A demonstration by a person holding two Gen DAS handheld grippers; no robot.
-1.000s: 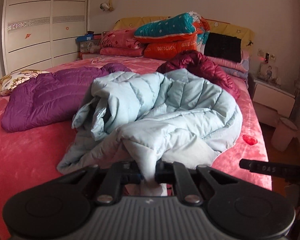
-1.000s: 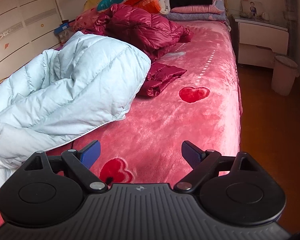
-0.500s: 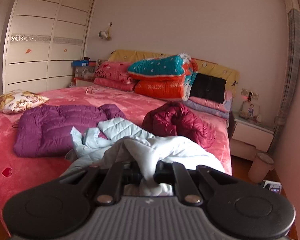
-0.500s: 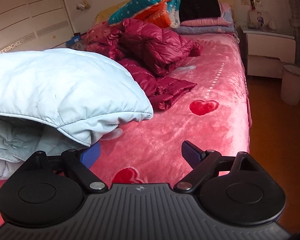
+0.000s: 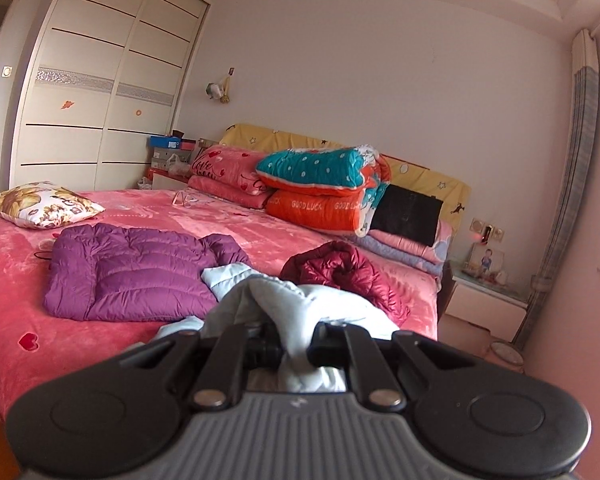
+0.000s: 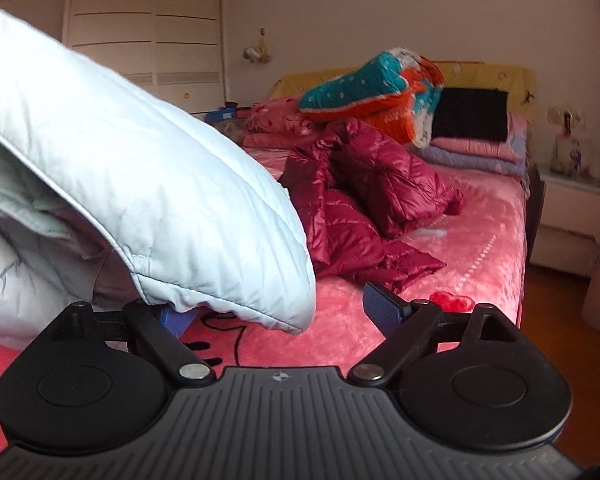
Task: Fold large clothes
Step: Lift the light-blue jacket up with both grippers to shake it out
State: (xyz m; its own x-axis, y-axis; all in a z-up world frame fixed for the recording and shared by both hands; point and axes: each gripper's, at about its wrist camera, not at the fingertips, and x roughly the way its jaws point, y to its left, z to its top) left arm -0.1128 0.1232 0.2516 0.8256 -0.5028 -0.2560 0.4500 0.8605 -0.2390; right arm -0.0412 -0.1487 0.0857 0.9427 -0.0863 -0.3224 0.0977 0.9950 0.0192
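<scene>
The pale blue coat (image 5: pixel 300 300) is lifted off the pink bed (image 5: pixel 12 292), bunched in front of the left gripper (image 5: pixel 295 350), whose fingers are clamped together on a fold of its fabric. From the left wrist the coat is only a small crumpled mound with a tongue of cloth pinched between the fingers; the rest hangs below, out of sight. The right wrist shows what the left hides: the coat (image 6: pixel 148 184) as a broad quilted panel slanting down from the upper left, its stitched hem hanging just over the bed (image 6: pixel 480 240), with grey lining showing underneath. The right gripper (image 6: pixel 282 312) is spread wide and holds nothing; its left blue pad (image 6: pixel 176 320) sits partly under the coat's hem, its right pad (image 6: pixel 382 304) is out in the open above the blanket.

Beyond the coat, a purple jacket (image 5: pixel 140 276) lies flat on the bed, seen only from the left wrist. A maroon jacket (image 5: pixel 348 272) lies crumpled to the right; the right wrist shows it (image 6: pixel 372 192) sprawled wider, one part trailing toward the bed's near edge. Folded quilts (image 5: pixel 324 184) are stacked at the headboard. A patterned pillow (image 5: pixel 40 204) lies at the far left, near the wardrobe (image 5: pixel 100 80). A nightstand (image 6: pixel 572 216) stands right of the bed.
</scene>
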